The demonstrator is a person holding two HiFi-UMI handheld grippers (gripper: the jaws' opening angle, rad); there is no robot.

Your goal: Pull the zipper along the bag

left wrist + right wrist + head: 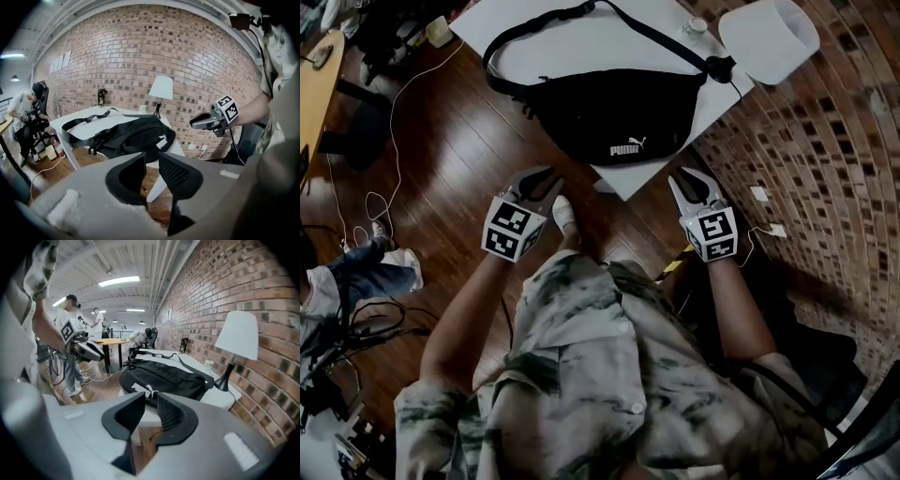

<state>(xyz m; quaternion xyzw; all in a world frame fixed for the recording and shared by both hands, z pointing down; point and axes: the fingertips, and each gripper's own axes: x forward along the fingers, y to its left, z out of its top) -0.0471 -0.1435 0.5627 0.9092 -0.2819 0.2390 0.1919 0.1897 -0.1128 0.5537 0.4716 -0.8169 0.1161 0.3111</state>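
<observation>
A black waist bag [614, 112] with a white logo lies on the white table [581, 42], its strap [544, 23] looped toward the far left. It also shows in the left gripper view [136, 136] and the right gripper view [164, 376]. I cannot make out its zipper pull. My left gripper [539, 176] hovers over the floor just short of the table's near corner, jaws slightly apart and empty [151, 157]. My right gripper [692, 180] hangs at the same height to the right of that corner, also narrowly open and empty [151, 397]. Neither touches the bag.
A white-shaded lamp [769, 37] and a small jar [695, 26] stand at the table's far right. The brick wall [825, 159] with sockets [759, 194] runs along the right. Cables [389, 141] trail over the wooden floor on the left. A seated person [30, 117] is further back.
</observation>
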